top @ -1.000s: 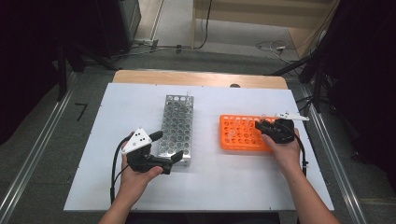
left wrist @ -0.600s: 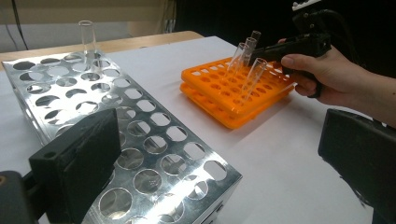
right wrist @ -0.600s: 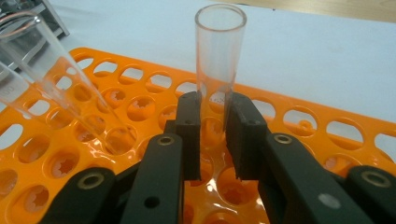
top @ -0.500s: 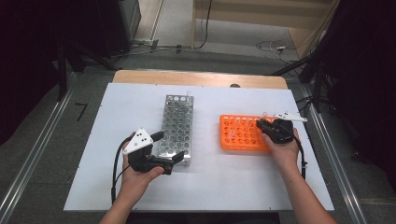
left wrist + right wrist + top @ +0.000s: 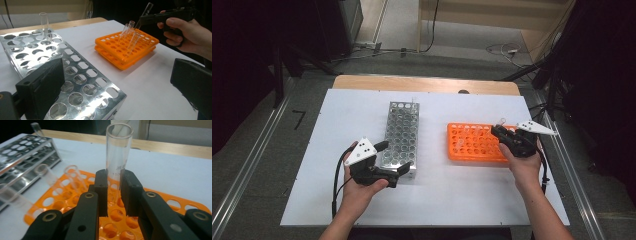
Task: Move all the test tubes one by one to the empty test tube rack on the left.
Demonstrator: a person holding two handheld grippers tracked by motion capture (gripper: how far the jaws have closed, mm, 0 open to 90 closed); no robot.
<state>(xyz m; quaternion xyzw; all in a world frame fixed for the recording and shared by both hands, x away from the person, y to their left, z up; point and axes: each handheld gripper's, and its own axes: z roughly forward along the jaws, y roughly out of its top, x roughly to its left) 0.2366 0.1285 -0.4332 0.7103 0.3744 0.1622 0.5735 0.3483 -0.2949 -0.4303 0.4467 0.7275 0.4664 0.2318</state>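
Note:
My right gripper (image 5: 114,187) is shut on a clear glass test tube (image 5: 117,157), which it holds upright over the orange rack (image 5: 175,205); the tube's round end hangs just above the holes. From above, the right gripper (image 5: 498,131) sits at the orange rack's (image 5: 474,142) right end. Three more tubes (image 5: 130,32) lean in that rack. My left gripper (image 5: 116,72) stands open, one jaw over the near corner of the metal rack (image 5: 57,65) and the other beside it. One tube (image 5: 44,21) stands at that rack's far end.
Both racks rest on a white tabletop (image 5: 437,200) with bare room in front of them and between them. A wooden edge (image 5: 422,82) borders the far side. Cables and dark stands lie on the floor beyond.
My right gripper has risen a little from the orange rack with the tube in its jaws. My left gripper has stayed at the metal rack's near corner.

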